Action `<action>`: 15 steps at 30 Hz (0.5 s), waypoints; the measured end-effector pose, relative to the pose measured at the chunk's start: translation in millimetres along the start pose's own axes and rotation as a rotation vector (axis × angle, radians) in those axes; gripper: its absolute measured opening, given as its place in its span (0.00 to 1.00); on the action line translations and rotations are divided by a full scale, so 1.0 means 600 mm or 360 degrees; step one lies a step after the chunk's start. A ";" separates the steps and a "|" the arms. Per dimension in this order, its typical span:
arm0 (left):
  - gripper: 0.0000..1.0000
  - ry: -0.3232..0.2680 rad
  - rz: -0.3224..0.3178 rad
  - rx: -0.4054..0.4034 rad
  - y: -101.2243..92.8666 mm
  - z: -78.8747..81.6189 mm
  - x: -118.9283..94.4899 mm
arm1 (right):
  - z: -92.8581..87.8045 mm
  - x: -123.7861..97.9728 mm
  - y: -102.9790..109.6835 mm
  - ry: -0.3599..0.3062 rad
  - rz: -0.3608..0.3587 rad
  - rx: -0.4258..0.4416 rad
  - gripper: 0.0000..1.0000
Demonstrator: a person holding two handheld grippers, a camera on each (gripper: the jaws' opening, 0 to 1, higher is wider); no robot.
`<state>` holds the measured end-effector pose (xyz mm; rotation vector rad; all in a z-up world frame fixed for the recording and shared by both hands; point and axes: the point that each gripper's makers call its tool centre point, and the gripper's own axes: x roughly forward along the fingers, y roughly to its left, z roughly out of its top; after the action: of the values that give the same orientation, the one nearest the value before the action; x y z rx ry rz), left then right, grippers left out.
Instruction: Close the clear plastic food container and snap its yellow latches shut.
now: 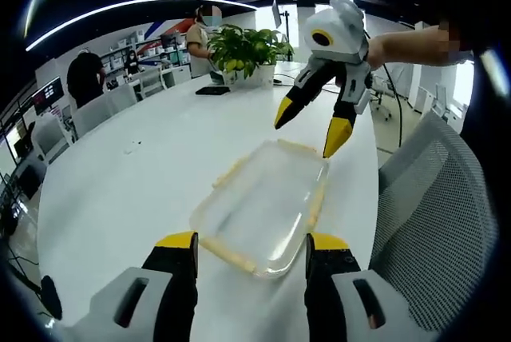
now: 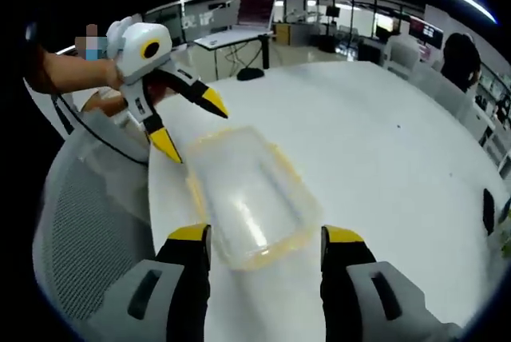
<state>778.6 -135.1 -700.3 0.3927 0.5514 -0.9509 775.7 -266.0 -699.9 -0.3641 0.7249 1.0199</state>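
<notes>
A clear plastic food container (image 1: 263,202) with yellow latches on its edges lies on the white table (image 1: 144,174), its lid resting on top. My left gripper (image 1: 251,242) is open, its yellow-tipped jaws just short of the container's near end. My right gripper (image 1: 310,125) comes in from the upper right, open, its tips hovering over the container's far end. In the right gripper view the container (image 2: 251,194) lies just ahead of my open right gripper (image 2: 267,235), and the left gripper (image 2: 190,125) hangs open over its far left corner. Whether the latches are snapped I cannot tell.
A grey mesh chair (image 1: 435,222) stands right beside the table edge next to the container. At the far end are a potted plant (image 1: 247,50) and a small black object (image 1: 212,90). People stand by shelves beyond. A laptop (image 2: 257,6) sits on another desk.
</notes>
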 end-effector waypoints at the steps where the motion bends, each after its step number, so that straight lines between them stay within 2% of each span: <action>1: 0.49 0.0000 0.0004 -0.0008 -0.002 -0.002 0.000 | -0.005 -0.001 0.003 -0.0006 -0.0008 0.0004 0.52; 7: 0.49 0.0020 0.0018 -0.0023 -0.008 -0.017 0.004 | -0.028 0.005 0.018 -0.0018 -0.0043 0.0037 0.52; 15: 0.47 0.0043 0.0044 -0.0026 -0.008 -0.031 0.015 | -0.034 0.020 0.019 -0.0078 -0.0124 0.0084 0.52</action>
<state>773.6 -133.5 -720.6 0.3980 0.5765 -0.9150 761.7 -264.9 -722.4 -0.3183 0.6873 0.9316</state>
